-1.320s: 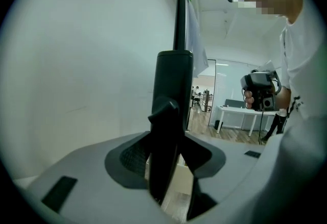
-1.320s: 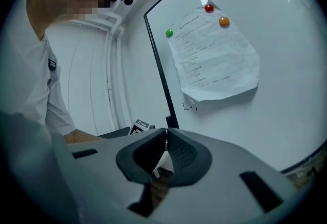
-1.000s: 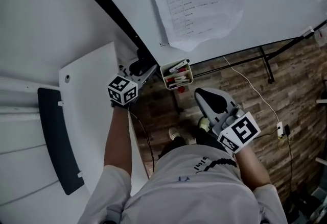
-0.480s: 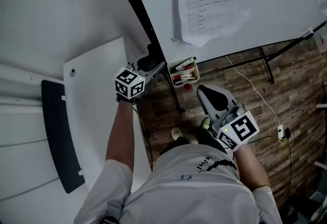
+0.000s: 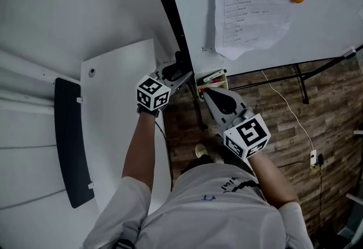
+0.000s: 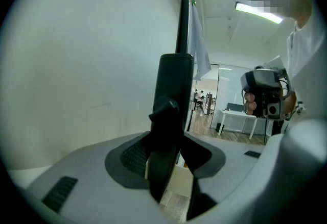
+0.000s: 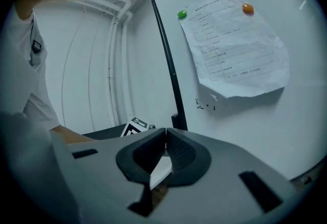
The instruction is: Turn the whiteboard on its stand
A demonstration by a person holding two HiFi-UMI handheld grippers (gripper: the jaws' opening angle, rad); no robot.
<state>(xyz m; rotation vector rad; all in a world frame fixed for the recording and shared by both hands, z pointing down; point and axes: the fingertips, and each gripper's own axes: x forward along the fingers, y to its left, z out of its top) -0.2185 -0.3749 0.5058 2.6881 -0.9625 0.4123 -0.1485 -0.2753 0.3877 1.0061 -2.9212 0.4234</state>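
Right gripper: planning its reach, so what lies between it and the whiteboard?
In the head view, a small box of markers sits between the right gripper and the whiteboard's lower edge.

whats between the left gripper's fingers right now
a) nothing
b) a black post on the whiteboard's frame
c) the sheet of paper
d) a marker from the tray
b: in the left gripper view the left gripper has its fingers closed on the black frame post at the edge of the whiteboard, with no paper or marker between them.
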